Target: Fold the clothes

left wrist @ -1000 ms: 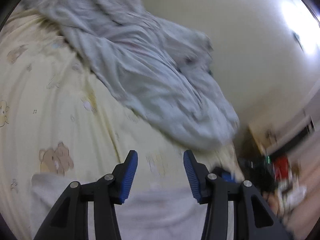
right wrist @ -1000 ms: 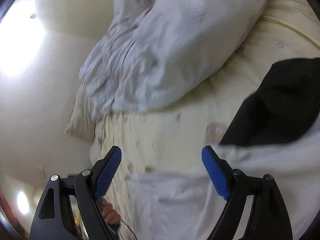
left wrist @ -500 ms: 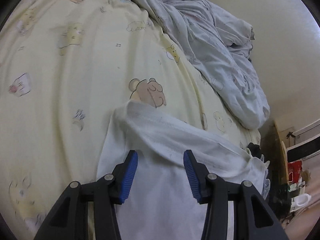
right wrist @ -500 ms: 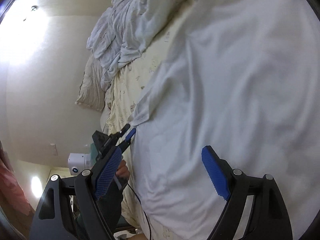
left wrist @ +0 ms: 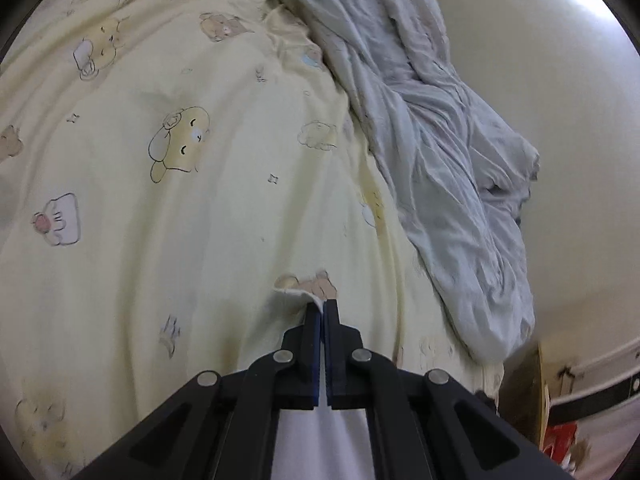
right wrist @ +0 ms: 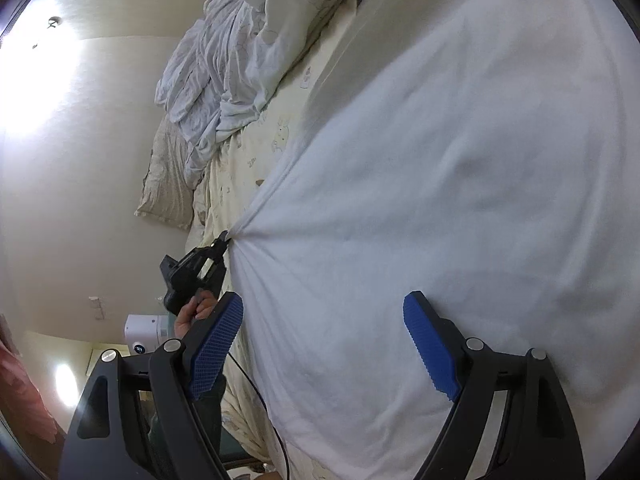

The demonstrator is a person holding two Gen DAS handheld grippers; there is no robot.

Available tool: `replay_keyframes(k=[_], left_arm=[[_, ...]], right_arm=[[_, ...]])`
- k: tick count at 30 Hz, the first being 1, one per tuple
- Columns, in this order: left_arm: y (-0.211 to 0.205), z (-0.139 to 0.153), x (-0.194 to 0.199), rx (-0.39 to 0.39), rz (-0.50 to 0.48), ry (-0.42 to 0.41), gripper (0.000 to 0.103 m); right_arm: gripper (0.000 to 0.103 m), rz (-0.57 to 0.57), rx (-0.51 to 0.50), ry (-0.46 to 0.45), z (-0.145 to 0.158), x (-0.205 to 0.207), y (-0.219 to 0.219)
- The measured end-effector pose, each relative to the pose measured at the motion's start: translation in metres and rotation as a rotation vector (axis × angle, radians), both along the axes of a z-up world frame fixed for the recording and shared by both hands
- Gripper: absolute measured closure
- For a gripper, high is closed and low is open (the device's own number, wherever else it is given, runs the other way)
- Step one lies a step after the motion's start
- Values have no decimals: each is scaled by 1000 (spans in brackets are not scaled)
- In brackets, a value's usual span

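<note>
Left gripper angled down at the bed, jaws clamped on the edge of a white garment, garment spread over the yellow cartoon bedsheet, right gripper angled low above the cloth, jaws wide, gripping nothing, hand holding the left tool, grey duvet bunched by the wall

White garment lying on pale yellow sheet showing cartoon bears; grey-white duvet; blue pads.

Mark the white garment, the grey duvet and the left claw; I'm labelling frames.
white garment (right wrist: 460, 200), right wrist view, middle of its cloth.
grey duvet (left wrist: 440, 140), left wrist view, crumpled middle.
left claw (left wrist: 322, 307), left wrist view, shut tips.
</note>
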State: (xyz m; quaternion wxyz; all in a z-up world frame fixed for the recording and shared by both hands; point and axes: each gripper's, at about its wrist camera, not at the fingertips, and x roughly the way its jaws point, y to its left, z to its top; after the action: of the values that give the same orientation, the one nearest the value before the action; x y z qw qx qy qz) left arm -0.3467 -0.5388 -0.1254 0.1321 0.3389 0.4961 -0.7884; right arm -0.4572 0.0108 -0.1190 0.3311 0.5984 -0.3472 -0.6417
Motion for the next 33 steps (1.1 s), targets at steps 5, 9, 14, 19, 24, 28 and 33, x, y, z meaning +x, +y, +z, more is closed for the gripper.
replay_keyframes(k=[5,9,14,19,24,28,33], left_arm=[[9,4,5,-7,-27,85,62],[32,36,23,-138,-106,128,51],[99,28,40,-85,-403,87,51],[115,-7,64,-178,-392,-170,57],[94,15,120,-305,-226,-246,67],[113,44,183,-221,-200,-122,57],[146,53,260,-155,-148,-73,43]], right_arm=[[17,30,48,48,13,0,-6],[17,79,137,126,20,-8,-11],[18,121,164,134,1,-26,-15],[31,40,229,170,12,-44,25],[29,-58,468,299,59,-35,96],[28,-29,447,348,91,28,128],[18,-79,307,326,96,110,154]])
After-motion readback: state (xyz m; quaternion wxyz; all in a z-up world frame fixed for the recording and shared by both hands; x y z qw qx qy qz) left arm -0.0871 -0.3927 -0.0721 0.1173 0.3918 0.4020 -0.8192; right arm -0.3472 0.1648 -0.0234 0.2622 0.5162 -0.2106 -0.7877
